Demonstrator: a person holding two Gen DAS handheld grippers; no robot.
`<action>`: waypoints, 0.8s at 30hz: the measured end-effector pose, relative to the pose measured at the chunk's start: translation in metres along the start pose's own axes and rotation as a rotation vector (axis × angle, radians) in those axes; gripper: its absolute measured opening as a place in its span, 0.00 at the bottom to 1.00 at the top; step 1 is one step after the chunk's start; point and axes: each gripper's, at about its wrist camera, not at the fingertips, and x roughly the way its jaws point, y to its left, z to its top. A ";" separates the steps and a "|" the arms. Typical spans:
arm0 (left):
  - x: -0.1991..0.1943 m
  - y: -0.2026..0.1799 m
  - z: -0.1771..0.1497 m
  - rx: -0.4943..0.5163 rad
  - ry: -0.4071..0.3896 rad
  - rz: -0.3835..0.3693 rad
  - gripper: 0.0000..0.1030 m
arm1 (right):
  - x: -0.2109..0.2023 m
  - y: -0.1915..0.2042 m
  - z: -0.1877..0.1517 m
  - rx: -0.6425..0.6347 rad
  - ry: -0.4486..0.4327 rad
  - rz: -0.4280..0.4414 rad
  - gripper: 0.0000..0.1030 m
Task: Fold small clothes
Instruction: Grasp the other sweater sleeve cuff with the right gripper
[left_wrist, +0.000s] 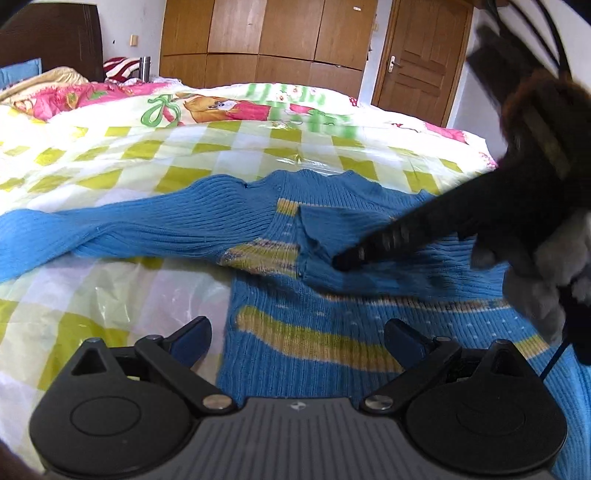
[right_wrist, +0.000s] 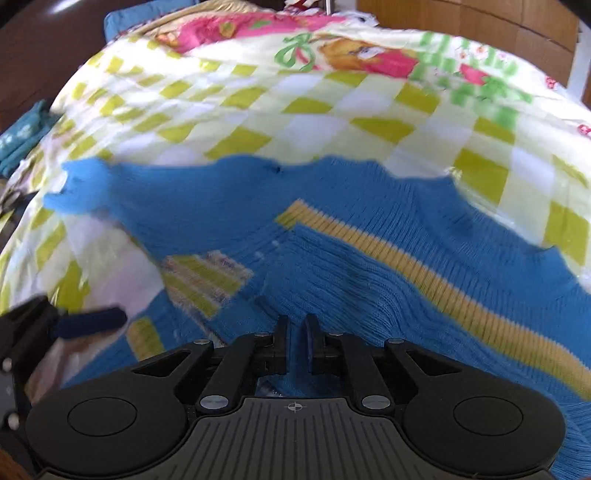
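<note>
A small blue knit sweater (left_wrist: 332, 295) with yellow stripes lies on the bed, one sleeve (left_wrist: 92, 232) stretched out to the left. My left gripper (left_wrist: 297, 339) is open and empty, low over the sweater's left edge. My right gripper (right_wrist: 295, 332) is shut on a fold of the sweater's blue fabric (right_wrist: 351, 280). In the left wrist view the right gripper (left_wrist: 343, 260) reaches in from the right, its tip on the folded sleeve over the sweater's chest. The left gripper's blue finger (right_wrist: 92, 321) shows at the left in the right wrist view.
The bed is covered by a yellow-green checked quilt (left_wrist: 184, 155) with a cartoon bear print. Pillows and bedding (left_wrist: 55, 88) lie at the far left. A wooden wardrobe (left_wrist: 266, 40) and a door (left_wrist: 424, 55) stand behind the bed.
</note>
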 end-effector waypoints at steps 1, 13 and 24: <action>-0.003 0.003 0.000 -0.015 -0.010 -0.003 1.00 | -0.007 0.005 0.005 -0.011 -0.020 -0.011 0.11; -0.048 0.069 -0.009 -0.278 -0.114 0.169 1.00 | 0.013 0.179 0.071 -0.544 -0.087 0.178 0.20; -0.048 0.097 -0.021 -0.391 -0.135 0.164 1.00 | 0.076 0.260 0.067 -0.888 -0.100 0.113 0.27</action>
